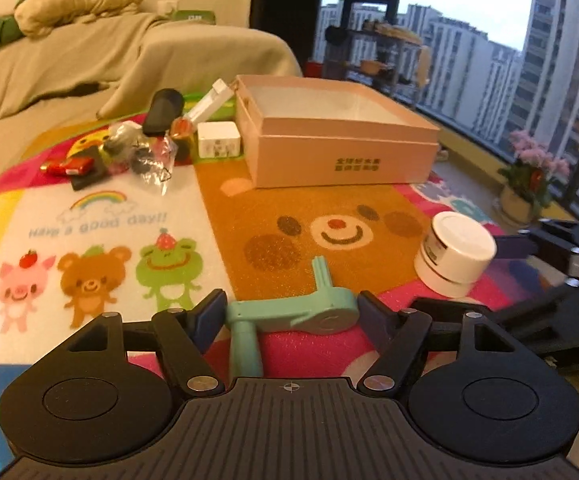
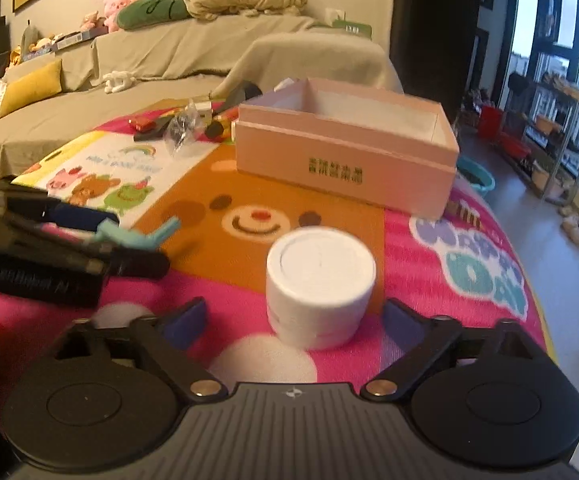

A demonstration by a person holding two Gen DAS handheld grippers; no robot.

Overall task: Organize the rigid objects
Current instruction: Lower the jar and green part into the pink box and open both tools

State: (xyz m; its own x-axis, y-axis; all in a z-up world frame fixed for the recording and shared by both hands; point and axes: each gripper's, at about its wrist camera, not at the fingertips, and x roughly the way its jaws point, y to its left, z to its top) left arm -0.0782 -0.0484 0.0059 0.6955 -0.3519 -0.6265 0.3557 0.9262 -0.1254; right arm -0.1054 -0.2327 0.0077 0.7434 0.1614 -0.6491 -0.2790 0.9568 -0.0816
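Right hand-held gripper (image 2: pixel 293 322) is wide, not touching; the white jar (image 2: pixel 320 280) stands upright right between its fingers, straight ahead.

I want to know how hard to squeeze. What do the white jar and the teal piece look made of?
White jar: probably matte plastic; smooth, opaque, evenly moulded lid. Teal piece: likely rigid moulded plastic; uniform colour, rounded edges, faint sheen.

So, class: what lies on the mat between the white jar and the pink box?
Nothing: in the right wrist view only bare mat with the bear's face separates the white jar from the pink box.
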